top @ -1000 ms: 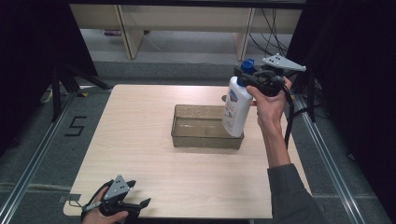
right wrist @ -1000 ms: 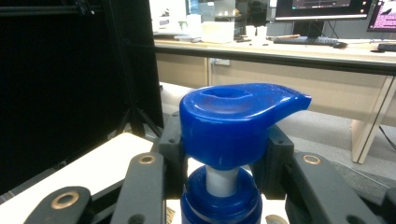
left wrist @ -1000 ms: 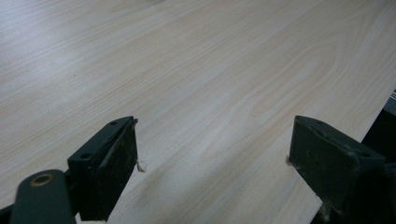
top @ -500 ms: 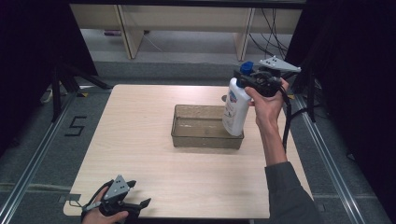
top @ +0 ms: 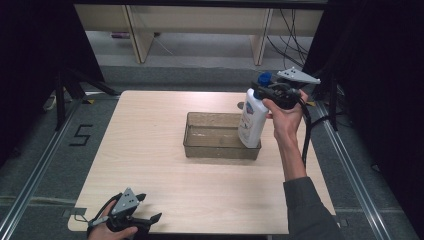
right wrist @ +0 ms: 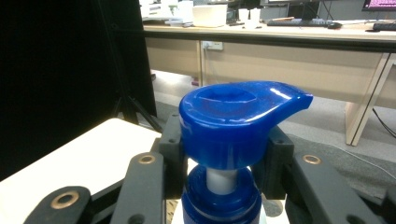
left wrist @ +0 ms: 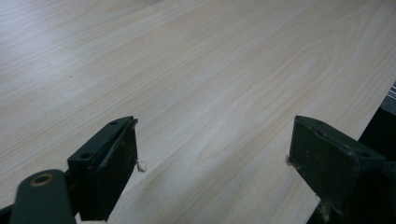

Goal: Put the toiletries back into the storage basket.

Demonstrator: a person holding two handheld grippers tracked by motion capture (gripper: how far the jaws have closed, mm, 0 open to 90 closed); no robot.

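Note:
A white pump bottle [top: 251, 118] with a blue pump head [right wrist: 236, 122] stands upright at the right end of a shallow grey bin [top: 214, 149] in the middle of the table. My right gripper [top: 265, 90] is shut on the bottle's neck just under the pump head, held from the right by a hand. Whether the bottle's base touches the bin floor I cannot tell. My left gripper [top: 149, 221] rests low at the table's front left corner, its jaws wide apart over bare wood [left wrist: 210, 116] with nothing between them.
The light wooden table [top: 150, 150] has its front edge just beside the left gripper. Dark curtains flank both sides. A desk frame [top: 200, 30] and cables stand behind the table; a floor mark "5" [top: 82, 135] lies to the left.
The right gripper and the bottle have shifted very slightly; the bottle stays upright at the bin's right end. The left gripper has not moved.

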